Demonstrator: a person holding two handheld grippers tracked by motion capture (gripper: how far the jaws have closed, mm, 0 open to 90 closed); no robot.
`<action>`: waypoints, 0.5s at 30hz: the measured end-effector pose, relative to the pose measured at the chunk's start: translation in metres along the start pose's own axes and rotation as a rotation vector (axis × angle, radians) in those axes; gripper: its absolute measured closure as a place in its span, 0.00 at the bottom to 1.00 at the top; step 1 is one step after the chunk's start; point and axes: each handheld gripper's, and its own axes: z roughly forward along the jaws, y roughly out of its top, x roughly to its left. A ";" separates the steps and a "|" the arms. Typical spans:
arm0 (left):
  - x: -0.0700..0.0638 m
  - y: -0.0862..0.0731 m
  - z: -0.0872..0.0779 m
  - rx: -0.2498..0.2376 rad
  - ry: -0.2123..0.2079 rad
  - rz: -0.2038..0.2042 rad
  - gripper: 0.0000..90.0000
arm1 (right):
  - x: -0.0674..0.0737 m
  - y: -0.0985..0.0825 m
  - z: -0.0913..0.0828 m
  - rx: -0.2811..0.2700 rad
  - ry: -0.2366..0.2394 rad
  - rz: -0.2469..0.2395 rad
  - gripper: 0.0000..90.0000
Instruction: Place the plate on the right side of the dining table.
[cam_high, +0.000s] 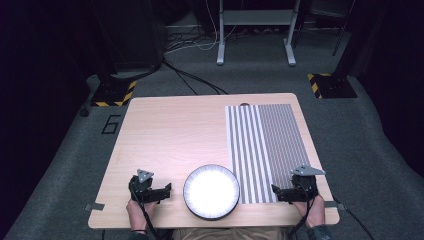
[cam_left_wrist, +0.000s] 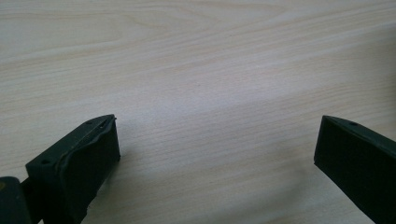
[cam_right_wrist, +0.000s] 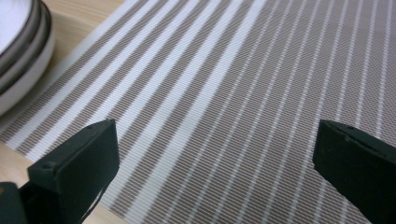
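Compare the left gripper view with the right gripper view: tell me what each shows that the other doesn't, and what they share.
Left gripper view: bare wooden table under the left gripper.

Right gripper view: a striped placemat under the right gripper, with the white, dark-rimmed plate at its upper left.

Both: two black jaws set wide apart, holding nothing, low over the table.

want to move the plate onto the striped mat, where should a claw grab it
Grip the plate by its raised dark rim, one jaw over the lip, one under. Come from the right with the right claw, open and nearest the mat; the flat centre offers no hold.
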 end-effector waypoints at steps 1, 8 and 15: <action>0.000 0.000 0.000 0.000 0.000 0.000 0.00 | 0.004 0.002 0.001 0.000 0.006 -0.008 0.00; 0.000 0.000 0.000 0.003 -0.029 0.006 0.00 | 0.024 0.012 0.006 -0.004 0.057 -0.041 0.00; -0.005 0.000 0.000 -0.016 -0.094 0.002 0.00 | 0.043 0.023 0.015 0.002 0.116 -0.066 0.01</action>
